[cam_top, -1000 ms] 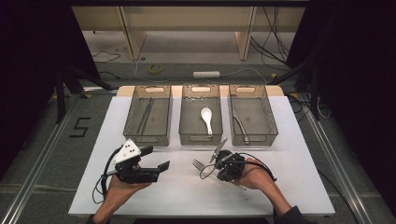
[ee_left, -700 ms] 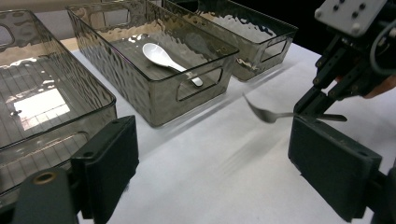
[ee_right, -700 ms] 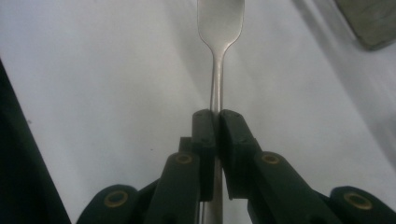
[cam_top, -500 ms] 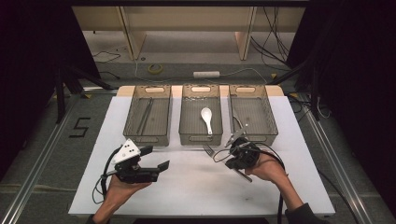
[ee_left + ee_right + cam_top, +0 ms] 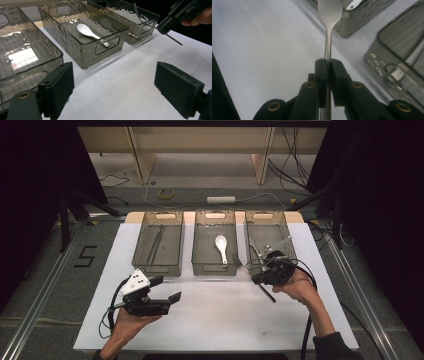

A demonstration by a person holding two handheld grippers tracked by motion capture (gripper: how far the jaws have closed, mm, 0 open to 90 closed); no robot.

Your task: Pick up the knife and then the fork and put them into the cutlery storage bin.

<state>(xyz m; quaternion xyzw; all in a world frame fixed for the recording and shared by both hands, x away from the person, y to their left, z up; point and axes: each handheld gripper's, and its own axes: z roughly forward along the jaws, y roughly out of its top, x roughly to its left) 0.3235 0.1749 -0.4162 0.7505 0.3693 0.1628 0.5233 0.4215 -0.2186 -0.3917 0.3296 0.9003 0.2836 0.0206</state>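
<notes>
Right tool (image 5: 253, 273) grips fork (image 5: 241, 265) beside right bin's edge (image 5: 290, 262).

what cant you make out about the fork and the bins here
- Fork tines: cut off by the top edge in the right gripper view; too small in the high view.
- Fork handle end: hidden behind the right gripper fingers.
- Left bin contents: thin dark sticks, too small to identify in the high view.

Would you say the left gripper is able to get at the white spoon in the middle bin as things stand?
Probably yes. The left gripper is open and holds nothing, the white spoon lies alone in the open-topped middle bin, and only bare table lies between them.
</notes>
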